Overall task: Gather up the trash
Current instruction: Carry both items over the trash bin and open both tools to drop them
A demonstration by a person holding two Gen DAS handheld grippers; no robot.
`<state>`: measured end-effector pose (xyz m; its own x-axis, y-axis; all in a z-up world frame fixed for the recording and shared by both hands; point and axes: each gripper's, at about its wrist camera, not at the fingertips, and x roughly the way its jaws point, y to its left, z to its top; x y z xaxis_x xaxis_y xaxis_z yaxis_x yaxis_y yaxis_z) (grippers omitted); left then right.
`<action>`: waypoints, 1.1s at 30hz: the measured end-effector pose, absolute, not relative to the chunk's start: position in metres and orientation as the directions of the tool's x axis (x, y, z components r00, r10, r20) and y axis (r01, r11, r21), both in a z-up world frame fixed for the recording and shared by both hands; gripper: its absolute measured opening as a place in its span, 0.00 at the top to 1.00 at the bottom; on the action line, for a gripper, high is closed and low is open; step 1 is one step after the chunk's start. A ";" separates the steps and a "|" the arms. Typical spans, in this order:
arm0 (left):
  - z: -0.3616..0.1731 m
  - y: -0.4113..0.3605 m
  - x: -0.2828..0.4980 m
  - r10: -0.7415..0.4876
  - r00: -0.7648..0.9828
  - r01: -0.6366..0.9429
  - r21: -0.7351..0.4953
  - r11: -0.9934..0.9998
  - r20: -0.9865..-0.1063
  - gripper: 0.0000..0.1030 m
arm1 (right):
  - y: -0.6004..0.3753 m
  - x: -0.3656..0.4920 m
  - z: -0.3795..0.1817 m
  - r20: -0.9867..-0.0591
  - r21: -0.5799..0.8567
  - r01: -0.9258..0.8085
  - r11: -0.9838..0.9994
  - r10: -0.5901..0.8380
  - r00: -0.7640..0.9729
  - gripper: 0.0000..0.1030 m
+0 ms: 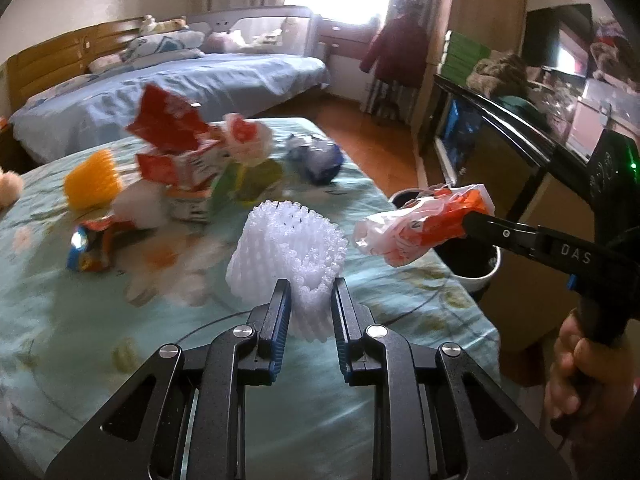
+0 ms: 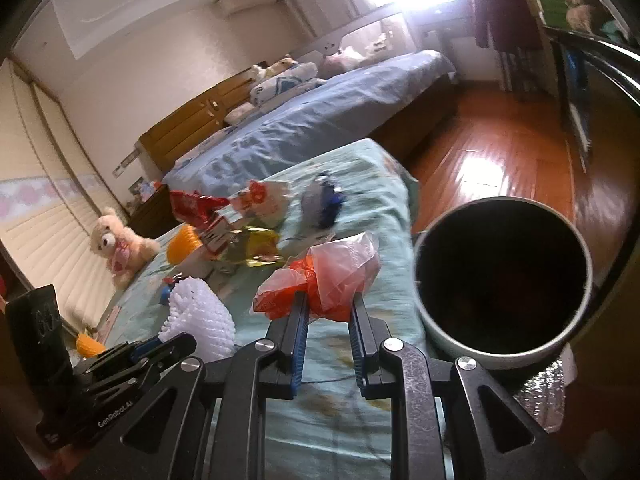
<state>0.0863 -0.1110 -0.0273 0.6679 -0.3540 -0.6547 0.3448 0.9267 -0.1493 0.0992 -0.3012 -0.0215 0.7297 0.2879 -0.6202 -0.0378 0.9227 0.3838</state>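
Observation:
My left gripper (image 1: 310, 300) is shut on a white foam net sleeve (image 1: 288, 248), held just above the table with the green floral cloth (image 1: 80, 340). My right gripper (image 2: 329, 308) is shut on a crumpled orange and white plastic bag (image 2: 332, 276). In the left wrist view that bag (image 1: 420, 228) hangs over the table's right edge, in front of a round bin (image 1: 480, 276). The bin's white wall (image 2: 440, 332) and dark inside sit just right of the bag. The foam sleeve (image 2: 200, 316) and left gripper (image 2: 176, 344) show at lower left in the right wrist view.
More trash lies on the cloth: red cartons (image 1: 172, 128), an orange foam net (image 1: 92, 180), a blue bag (image 1: 320, 160), a snack wrapper (image 1: 92, 248) and a yellow-green packet (image 1: 256, 180). A teddy bear (image 2: 116, 244) sits at the left edge. A bed (image 1: 180, 84) stands behind.

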 end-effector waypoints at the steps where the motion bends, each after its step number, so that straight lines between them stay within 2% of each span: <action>1: -0.027 -0.116 0.088 -0.361 0.663 0.354 -0.149 0.923 -0.656 0.81 | -0.305 0.098 -0.022 -0.620 0.382 -0.030 0.924 0.281 0.732 0.81; 22: -0.022 -0.209 0.106 -0.448 0.595 0.512 -0.116 0.851 -0.667 0.81 | -0.394 0.076 -0.024 -0.637 0.329 0.166 0.930 0.089 0.765 0.81; 33: -0.023 -0.244 0.123 -0.471 0.560 0.555 -0.113 0.824 -0.681 0.81 | -0.418 0.083 -0.035 -0.662 0.300 0.212 0.930 0.044 0.748 0.81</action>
